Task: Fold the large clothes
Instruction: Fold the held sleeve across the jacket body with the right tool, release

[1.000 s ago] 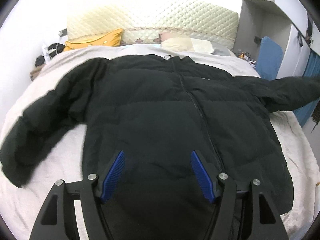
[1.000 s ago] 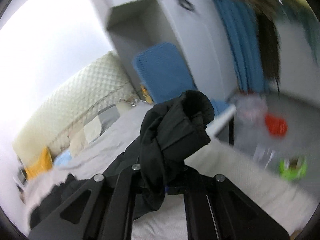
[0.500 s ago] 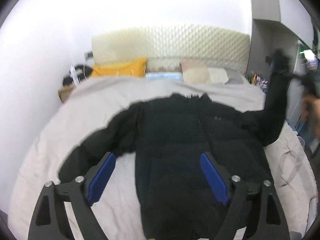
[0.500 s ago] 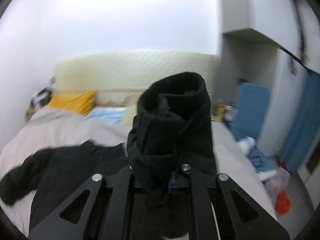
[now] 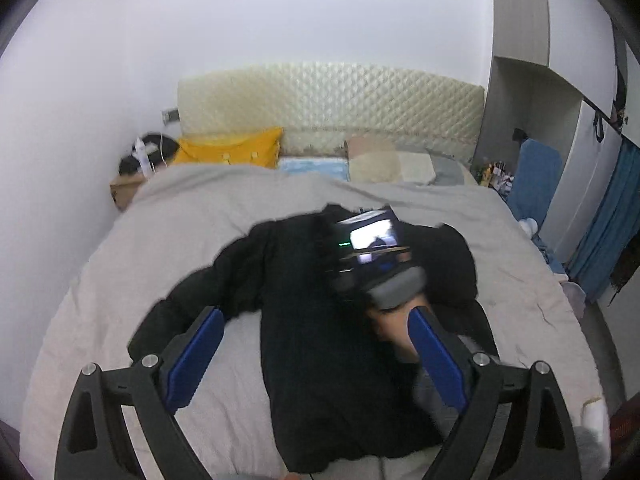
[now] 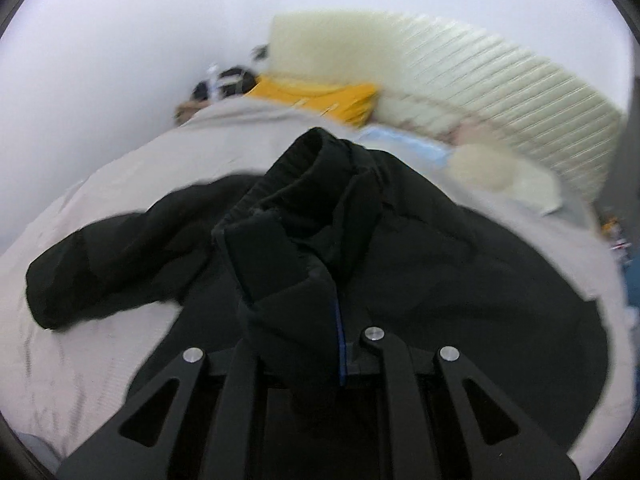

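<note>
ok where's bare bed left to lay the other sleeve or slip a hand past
Bare cover lies between the jacket collar and the pillows, and along the bed side near the wall, around the spread sleeve. The jacket's middle is crowded: the right gripper holds the folded-over sleeve there.

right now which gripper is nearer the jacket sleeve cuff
Right. The right gripper has its fingers clamped on the jacket sleeve cuff; the left gripper hangs empty above the jacket, opening.

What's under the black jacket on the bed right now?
The black jacket lies on a grey-beige bedcover, visible all round it. The right gripper holds its sleeve cuff over the body, so anything beneath is hidden.
</note>
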`<move>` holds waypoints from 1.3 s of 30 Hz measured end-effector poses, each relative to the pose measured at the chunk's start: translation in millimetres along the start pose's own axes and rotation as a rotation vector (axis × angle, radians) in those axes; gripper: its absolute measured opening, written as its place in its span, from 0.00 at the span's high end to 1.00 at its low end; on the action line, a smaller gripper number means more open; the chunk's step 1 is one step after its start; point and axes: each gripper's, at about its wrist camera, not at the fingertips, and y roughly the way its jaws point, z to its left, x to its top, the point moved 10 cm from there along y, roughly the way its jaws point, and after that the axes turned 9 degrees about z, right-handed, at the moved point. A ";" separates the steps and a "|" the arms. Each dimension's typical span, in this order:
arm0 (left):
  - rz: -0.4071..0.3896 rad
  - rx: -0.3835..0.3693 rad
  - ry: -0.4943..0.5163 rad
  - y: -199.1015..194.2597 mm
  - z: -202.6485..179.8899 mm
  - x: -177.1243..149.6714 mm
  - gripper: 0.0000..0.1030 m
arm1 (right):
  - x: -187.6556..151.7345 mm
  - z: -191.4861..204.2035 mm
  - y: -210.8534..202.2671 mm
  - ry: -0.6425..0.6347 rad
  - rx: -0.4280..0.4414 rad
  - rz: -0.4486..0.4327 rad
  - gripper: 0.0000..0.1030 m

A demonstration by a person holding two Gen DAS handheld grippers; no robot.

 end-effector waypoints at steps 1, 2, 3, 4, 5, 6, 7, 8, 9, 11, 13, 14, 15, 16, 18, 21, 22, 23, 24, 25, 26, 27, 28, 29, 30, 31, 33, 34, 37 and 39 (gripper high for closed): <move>0.014 -0.006 -0.007 2.6 0.0 -1.1 0.09 | 2.9 6.2 13.5 0.003 0.020 0.020 0.87; 0.015 -0.004 -0.005 4.9 0.3 -0.9 0.09 | -3.0 17.7 31.9 0.006 0.039 0.053 0.87; 0.014 0.005 0.002 7.8 0.8 -0.9 0.09 | -9.7 27.7 51.0 0.007 0.044 0.089 0.87; 0.019 0.015 0.005 12.7 2.2 -1.4 0.09 | -15.6 32.3 63.6 0.010 0.039 0.112 0.87; 0.034 0.020 0.002 18.7 5.5 -1.7 0.09 | -23.2 35.5 77.5 0.018 0.032 0.128 0.87; 0.054 0.015 -0.004 24.3 8.5 -3.1 0.09 | -28.6 36.6 85.4 0.019 0.028 0.124 0.87; 0.068 0.007 -0.012 27.7 10.8 -4.6 0.09 | -28.5 38.1 90.2 0.016 0.024 0.116 0.87; 0.074 -0.004 -0.020 30.8 13.2 -5.2 0.09 | -30.2 34.8 92.1 0.020 0.025 0.107 0.86; 0.072 -0.010 -0.022 32.2 14.3 -5.3 0.09 | -32.4 32.5 93.6 0.038 0.037 0.097 0.86; 0.057 -0.024 -0.024 33.6 14.5 -5.7 0.09 | -34.1 24.6 87.5 0.078 0.073 0.075 0.86; 0.062 -0.041 -0.021 37.1 13.6 -7.8 0.09 | -27.3 27.4 83.6 0.106 0.094 0.063 0.82; 0.063 -0.043 -0.023 40.2 15.0 -8.7 0.09 | -26.8 26.9 75.9 0.114 0.101 0.053 0.74; 0.058 -0.040 -0.024 41.7 19.3 -7.9 0.09 | -26.5 27.1 66.6 0.117 0.103 0.041 0.64; 0.049 -0.033 -0.025 42.3 22.0 -8.0 0.09 | -21.9 28.8 62.1 0.117 0.104 0.038 0.58; 0.034 -0.022 -0.033 42.9 29.2 -10.5 0.09 | -20.7 34.1 44.2 0.111 0.123 0.016 0.08; 0.018 0.027 -0.043 46.1 44.9 -13.8 0.09 | -15.6 35.7 14.6 0.107 0.114 -0.032 0.01; 0.019 0.044 -0.046 47.0 49.5 -15.9 0.09 | -14.9 33.4 4.9 0.117 0.114 -0.039 0.01; 0.017 0.047 -0.044 47.8 52.8 -18.9 0.09 | -15.1 29.3 -8.8 0.129 0.113 -0.054 0.01; 0.007 0.035 -0.039 46.8 54.0 -20.7 0.09 | -16.9 23.2 -23.1 0.140 0.096 -0.070 0.01; -0.003 0.014 -0.030 45.5 53.4 -23.2 0.09 | -20.5 17.6 -33.1 0.146 0.080 -0.078 0.01; -0.009 -0.001 -0.025 45.2 53.5 -25.8 0.09 | -25.3 11.4 -47.4 0.156 0.061 -0.086 0.01; -0.012 0.008 -0.028 45.4 55.3 -28.8 0.09 | -31.3 3.8 -63.7 0.174 0.045 -0.091 0.01; -0.017 0.021 -0.031 44.9 56.2 -31.5 0.09 | -35.3 -0.5 -75.2 0.189 0.040 -0.096 0.01; -0.028 0.028 -0.028 43.2 54.8 -34.9 0.09 | -40.9 -6.2 -91.2 0.208 0.033 -0.110 0.01; -0.034 0.026 -0.026 42.2 52.7 -36.9 0.09 | -47.3 -11.1 -109.8 0.223 0.021 -0.122 0.01; -0.039 0.018 -0.025 40.9 49.7 -39.4 0.09 | -52.0 -13.7 -121.6 0.231 0.008 -0.131 0.01; -0.057 0.007 -0.015 37.6 41.8 -44.1 0.09 | -65.5 -18.0 -156.4 0.249 -0.022 -0.157 0.01; -0.067 0.007 -0.008 36.2 37.7 -47.0 0.09 | -71.3 -18.7 -169.0 0.256 -0.030 -0.168 0.01; -0.093 -0.008 0.016 34.0 22.4 -58.0 0.09 | -93.3 -20.2 -213.9 0.292 -0.048 -0.207 0.00; -0.096 -0.008 0.022 37.6 13.8 -68.8 0.09 | -110.7 -19.0 -242.5 0.314 -0.050 -0.237 0.00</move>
